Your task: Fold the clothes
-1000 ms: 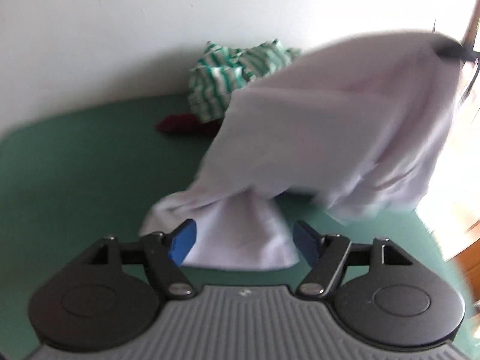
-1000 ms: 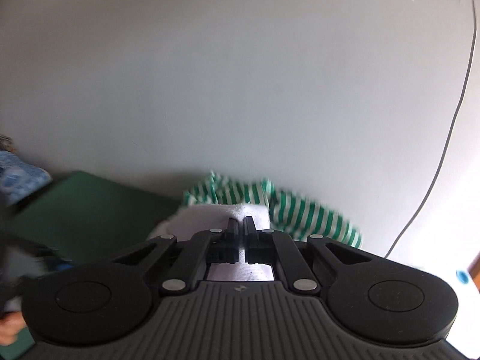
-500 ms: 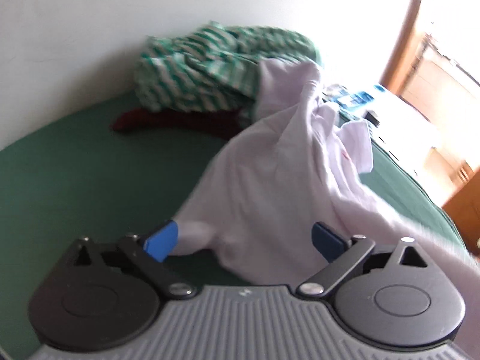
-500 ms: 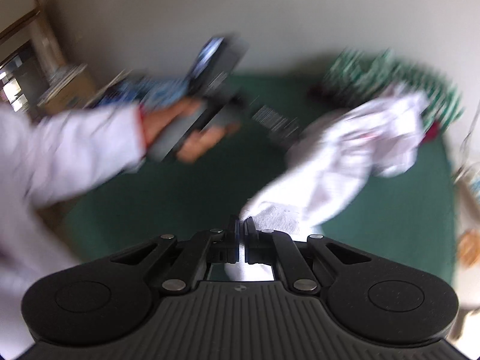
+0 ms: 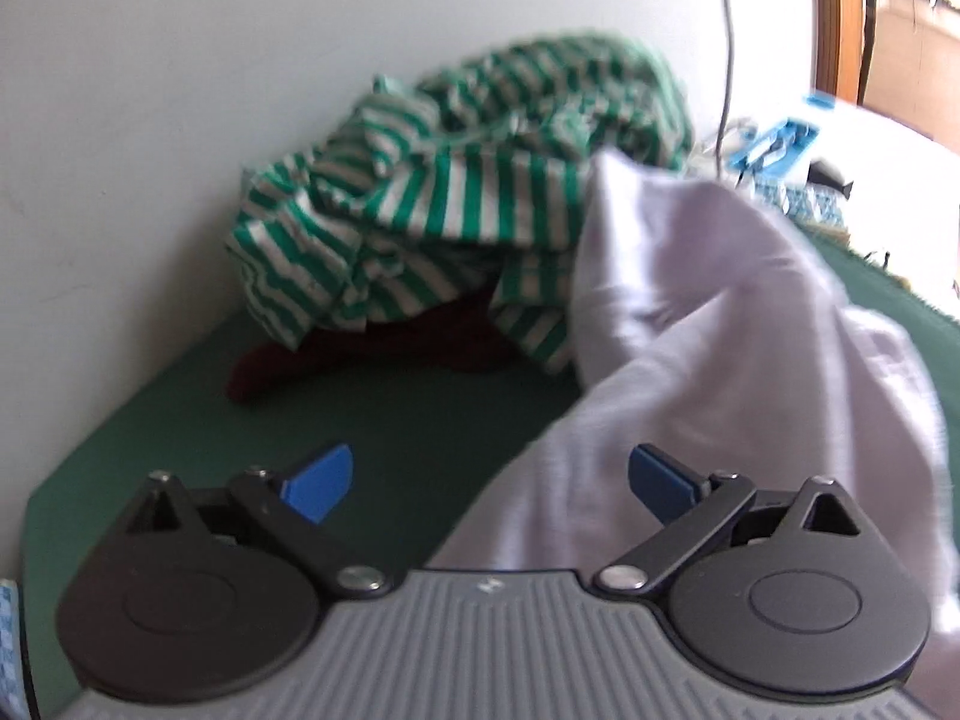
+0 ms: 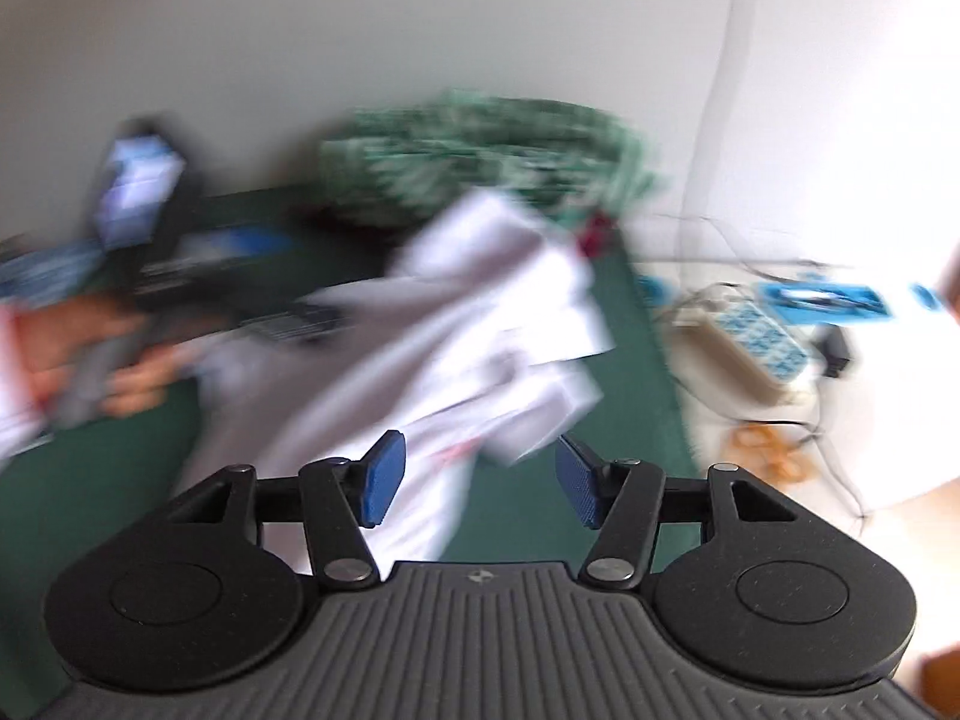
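Left wrist: left claw (image 5: 489,483) wide apart; right claw (image 6: 480,483) opening; no legible writing.

Home room, green-covered table (image 5: 420,420), heaped striped clothing (image 5: 456,204), wooden doorframe (image 5: 840,18)

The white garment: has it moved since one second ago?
Yes. The white garment hung high in the air, hiding part of the striped pile by the wall; now it has dropped onto the green table, below and right of that pile.
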Action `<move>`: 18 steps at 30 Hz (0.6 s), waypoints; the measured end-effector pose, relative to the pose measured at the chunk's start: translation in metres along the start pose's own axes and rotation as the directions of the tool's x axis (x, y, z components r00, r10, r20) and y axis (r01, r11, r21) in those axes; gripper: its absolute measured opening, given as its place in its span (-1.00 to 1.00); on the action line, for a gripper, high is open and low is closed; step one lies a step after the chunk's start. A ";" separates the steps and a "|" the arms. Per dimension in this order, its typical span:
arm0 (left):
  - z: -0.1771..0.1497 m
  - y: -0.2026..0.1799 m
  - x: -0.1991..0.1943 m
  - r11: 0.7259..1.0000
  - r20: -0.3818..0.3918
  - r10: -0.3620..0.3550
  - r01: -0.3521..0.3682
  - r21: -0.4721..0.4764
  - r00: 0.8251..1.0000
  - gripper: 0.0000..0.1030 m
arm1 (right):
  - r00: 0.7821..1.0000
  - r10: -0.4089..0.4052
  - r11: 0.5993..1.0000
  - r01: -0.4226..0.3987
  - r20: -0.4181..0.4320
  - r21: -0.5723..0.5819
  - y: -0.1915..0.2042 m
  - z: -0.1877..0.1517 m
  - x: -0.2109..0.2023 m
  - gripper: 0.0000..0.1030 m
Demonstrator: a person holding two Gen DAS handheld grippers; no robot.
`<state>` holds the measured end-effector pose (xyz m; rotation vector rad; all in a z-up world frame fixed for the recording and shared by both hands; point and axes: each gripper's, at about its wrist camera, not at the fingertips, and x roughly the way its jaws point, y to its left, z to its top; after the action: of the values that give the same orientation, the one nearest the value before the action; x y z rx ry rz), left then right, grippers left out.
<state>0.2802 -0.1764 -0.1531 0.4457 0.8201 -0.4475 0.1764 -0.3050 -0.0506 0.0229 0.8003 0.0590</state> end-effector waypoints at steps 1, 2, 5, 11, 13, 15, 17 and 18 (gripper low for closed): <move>0.000 0.001 0.006 1.000 -0.023 -0.025 0.025 0.000 0.999 0.90 | 1.000 -0.016 1.000 0.016 -0.004 0.015 -0.006 0.003 0.017 0.13; -0.001 0.001 0.012 0.999 -0.043 -0.050 0.050 0.001 0.998 0.88 | 0.999 -0.031 0.999 0.031 -0.009 0.032 -0.009 0.005 0.033 0.12; -0.003 -0.012 0.023 0.998 -0.066 -0.049 0.052 0.041 0.997 0.90 | 0.996 -0.065 0.994 0.070 -0.058 0.086 -0.021 -0.003 0.074 0.10; -0.010 -0.023 0.017 0.993 -0.042 -0.117 0.116 -0.027 0.992 -0.13 | 0.988 0.071 0.976 -0.041 -0.135 0.214 -0.038 -0.012 0.107 -0.74; -0.013 -0.027 0.008 0.995 -0.041 -0.101 0.100 -0.014 0.994 -0.64 | 0.987 0.105 0.966 -0.072 -0.123 0.247 -0.037 -0.011 0.101 -0.88; -0.017 -0.026 -0.002 0.997 -0.038 -0.083 0.082 -0.013 0.996 -0.69 | 0.990 0.115 0.965 -0.093 -0.079 0.243 -0.037 -0.004 0.082 -0.89; -0.020 -0.022 -0.017 0.999 -0.026 -0.050 0.049 -0.018 0.998 -0.71 | 0.992 0.123 0.967 -0.115 -0.025 0.227 -0.036 0.005 0.060 -0.89; -0.021 -0.020 -0.026 1.000 -0.021 -0.021 0.021 -0.020 1.000 -0.71 | 0.992 0.127 0.969 -0.125 0.006 0.212 -0.034 0.010 0.044 -0.89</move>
<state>0.2415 -0.1765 -0.1498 0.4240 0.8495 -0.4546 0.2151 -0.3361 -0.0768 0.2758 0.8091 0.0941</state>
